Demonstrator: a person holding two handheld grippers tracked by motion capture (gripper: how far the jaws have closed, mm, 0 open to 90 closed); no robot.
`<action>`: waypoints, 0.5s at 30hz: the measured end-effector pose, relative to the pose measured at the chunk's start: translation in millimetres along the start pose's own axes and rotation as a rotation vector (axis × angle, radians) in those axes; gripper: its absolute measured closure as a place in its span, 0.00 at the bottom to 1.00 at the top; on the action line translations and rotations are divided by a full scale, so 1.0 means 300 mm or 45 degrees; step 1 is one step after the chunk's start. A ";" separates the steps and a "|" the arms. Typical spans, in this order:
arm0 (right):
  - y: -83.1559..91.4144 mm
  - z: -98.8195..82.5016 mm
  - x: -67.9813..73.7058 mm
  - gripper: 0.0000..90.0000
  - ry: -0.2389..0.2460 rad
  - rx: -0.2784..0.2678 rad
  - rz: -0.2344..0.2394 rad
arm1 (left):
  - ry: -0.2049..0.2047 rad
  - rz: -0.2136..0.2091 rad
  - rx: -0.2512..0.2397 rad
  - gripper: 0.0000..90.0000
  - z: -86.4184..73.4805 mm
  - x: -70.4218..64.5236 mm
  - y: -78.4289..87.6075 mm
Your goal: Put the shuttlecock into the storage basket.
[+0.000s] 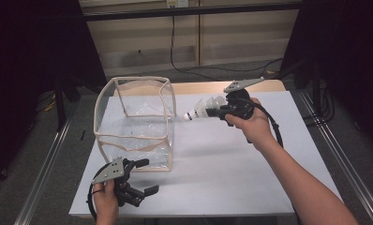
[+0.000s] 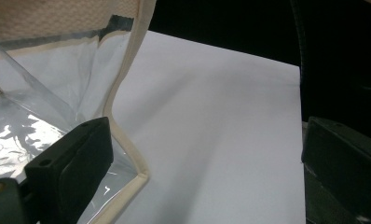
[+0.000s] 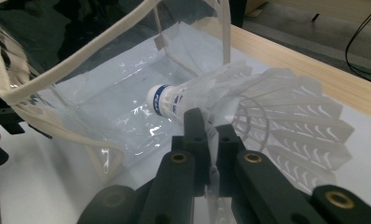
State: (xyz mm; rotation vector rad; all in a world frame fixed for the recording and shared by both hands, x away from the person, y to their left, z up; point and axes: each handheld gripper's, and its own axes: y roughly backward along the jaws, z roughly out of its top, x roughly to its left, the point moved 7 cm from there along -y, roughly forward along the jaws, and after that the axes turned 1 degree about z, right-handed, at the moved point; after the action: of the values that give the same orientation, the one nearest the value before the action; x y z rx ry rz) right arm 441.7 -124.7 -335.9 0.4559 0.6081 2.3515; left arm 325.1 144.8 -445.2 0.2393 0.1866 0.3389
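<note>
White sheet (image 1: 231, 159) shows through clear box (image 1: 135, 123), blurred.

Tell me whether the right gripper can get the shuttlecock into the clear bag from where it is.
Probably yes. The right gripper holds the shuttlecock just beside the clear bag, about level with its open top, and nothing lies between them; it likely needs a little more height.

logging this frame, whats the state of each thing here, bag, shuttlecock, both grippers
clear bag: upright on the table, top open, nothing visible inside
shuttlecock: held off the table, lying level, cork end toward the bag, outside it
right gripper: fingers shut on the shuttlecock's feather skirt
left gripper: fingers open, holding nothing, beside the bag's near corner
</note>
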 end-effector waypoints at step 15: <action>0.021 0.065 0.010 0.98 0.026 0.008 -0.009 | 0.010 0.001 -0.013 0.02 0.000 0.003 0.004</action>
State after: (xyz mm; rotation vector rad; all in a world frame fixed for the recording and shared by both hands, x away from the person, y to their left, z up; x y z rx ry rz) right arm 445.3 -120.9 -316.0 0.4327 0.6256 2.3506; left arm 325.5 146.2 -444.9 0.2277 0.1925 0.3414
